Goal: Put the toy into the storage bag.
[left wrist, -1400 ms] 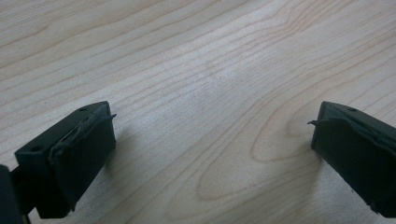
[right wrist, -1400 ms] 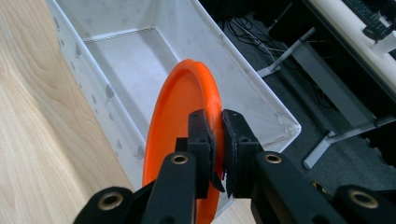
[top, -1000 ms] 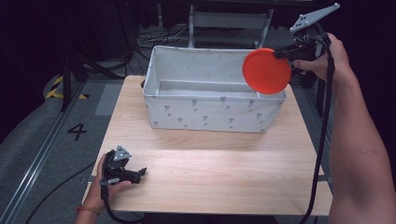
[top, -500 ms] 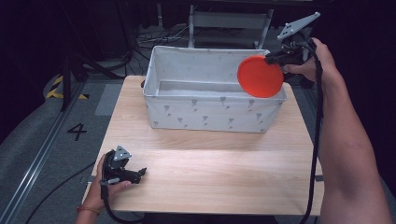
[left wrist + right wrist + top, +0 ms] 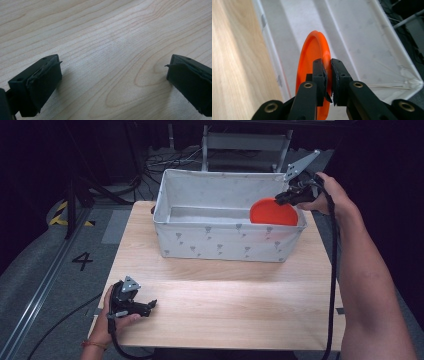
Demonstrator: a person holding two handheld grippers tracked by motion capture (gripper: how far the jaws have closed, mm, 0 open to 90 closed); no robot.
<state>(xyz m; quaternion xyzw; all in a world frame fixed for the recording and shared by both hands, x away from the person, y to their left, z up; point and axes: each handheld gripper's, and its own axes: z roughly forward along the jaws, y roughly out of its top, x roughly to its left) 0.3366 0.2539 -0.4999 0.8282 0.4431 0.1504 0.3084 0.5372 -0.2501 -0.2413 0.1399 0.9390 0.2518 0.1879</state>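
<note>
Orange plate [image 5: 273,213]: stands on edge inside the right end of the white fabric bin [image 5: 220,239], close to the bin's near wall, its lower part sunk below the rim.
Right claw [image 5: 283,198]: clenched on the plate's rim; in the right gripper view [image 5: 327,75] the two jaws pinch the thin edge from both sides, with the plate hanging down ahead of them.
Left claw [image 5: 150,306]: released, nothing between the jaws; in the left gripper view [image 5: 112,75] they stand wide apart over bare wood at the near left corner of the desk [image 5: 225,305].
Step in hand: judged to be lowering the plate into the bin.
How to do it well: keep the plate clear of the near wall, since soft fabric could catch the rim and tip it; bring the lower edge to the bin's floor before letting go, so it settles instead of dropping; lay it flat rather than leaving it propped.
Risk: a pinch on so little rim may let the plate swing.
</note>
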